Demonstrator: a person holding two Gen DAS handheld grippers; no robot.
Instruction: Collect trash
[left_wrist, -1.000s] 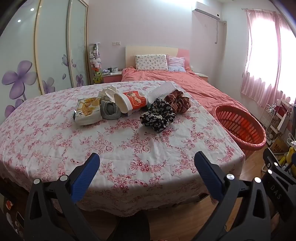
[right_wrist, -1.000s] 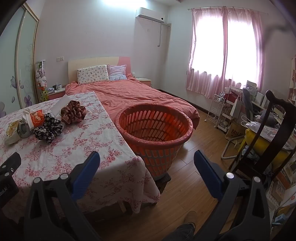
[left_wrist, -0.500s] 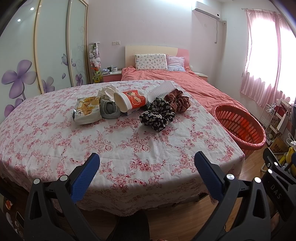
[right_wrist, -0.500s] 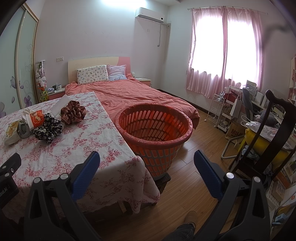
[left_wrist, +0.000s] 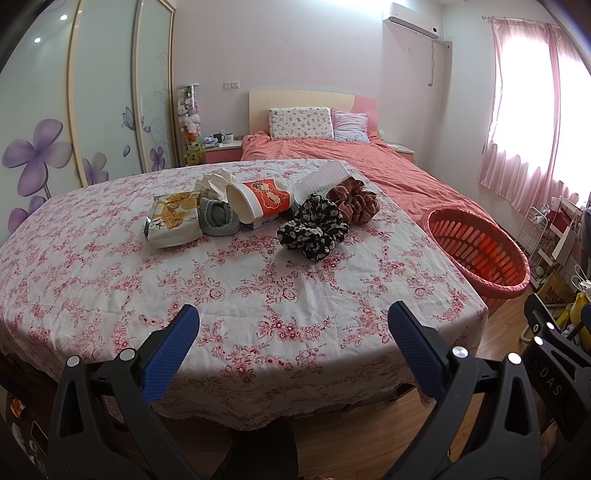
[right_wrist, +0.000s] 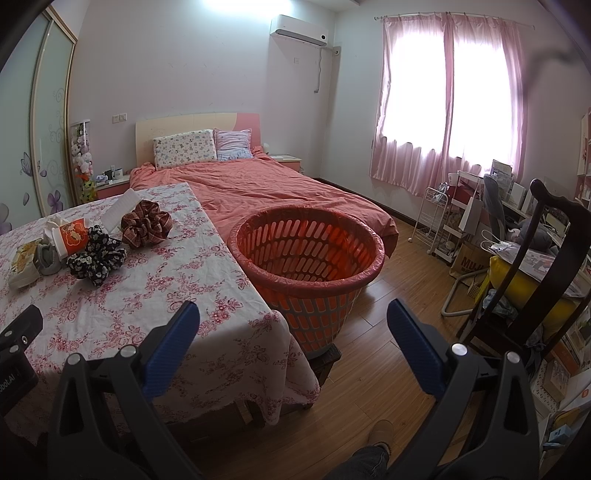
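Observation:
On the floral-clothed table (left_wrist: 155, 280) lie a snack bag (left_wrist: 171, 219), a grey sock (left_wrist: 218, 219), a tipped red-and-white paper cup (left_wrist: 258, 199), crumpled tissue (left_wrist: 218, 179), a white box (left_wrist: 323, 177), a black floral scrunchie (left_wrist: 314, 229) and a brown plaid scrunchie (left_wrist: 354, 201). The orange basket (right_wrist: 308, 254) stands right of the table. My left gripper (left_wrist: 293, 326) is open and empty above the table's near edge. My right gripper (right_wrist: 293, 326) is open and empty, near the table's corner, in front of the basket.
A bed with a coral cover (right_wrist: 273, 188) lies behind the table. A dark wooden chair (right_wrist: 543, 266), a white rack (right_wrist: 439, 221) and cluttered shelves stand at the right. A wardrobe with purple flowers (left_wrist: 37, 155) is at the left. The floor is wood.
The left gripper has moved slightly forward toward the table; the items appear a little nearer. The right gripper has barely moved.

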